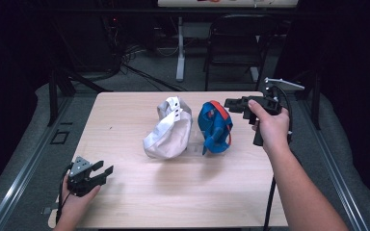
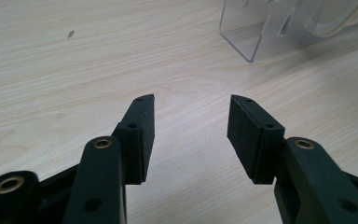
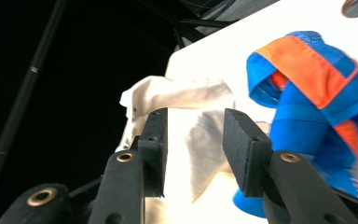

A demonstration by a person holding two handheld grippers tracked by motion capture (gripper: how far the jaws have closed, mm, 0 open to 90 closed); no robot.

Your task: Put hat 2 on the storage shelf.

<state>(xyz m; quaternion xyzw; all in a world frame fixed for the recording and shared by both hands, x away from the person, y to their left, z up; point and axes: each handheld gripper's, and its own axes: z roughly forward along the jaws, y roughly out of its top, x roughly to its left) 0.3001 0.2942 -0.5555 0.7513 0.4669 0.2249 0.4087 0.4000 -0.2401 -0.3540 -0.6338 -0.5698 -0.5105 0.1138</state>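
Two caps sit near the middle of the tabletop [image 1: 125, 202], each draped over a clear stand: a white cap [image 1: 169, 129] on the left and a blue cap [image 1: 215, 126] with orange trim just beside it on the right. The stands hold them up off the wood, probably so a claw can get under a brim or around the crown.

The right claw [image 1: 230, 103] is raised above the tabletop's far right part, pointing left toward the blue cap's top and close to it but not touching. In the right gripper view its jaws stand spread with nothing between them; the blue cap [image 3: 317, 116] lies just off to one side and the white cap [image 3: 177, 100] shows beyond the gap. That aim suggests the blue cap is what it is going for, likely at the orange-edged back strap.

The left claw [image 1: 102, 171] rests low at the near left corner, well apart from both caps. Its jaws are also spread and empty, and in the left gripper view bare wood lies between them, with the foot of a clear stand [image 2: 256, 39] farther ahead. It looks parked, waiting out of the way.
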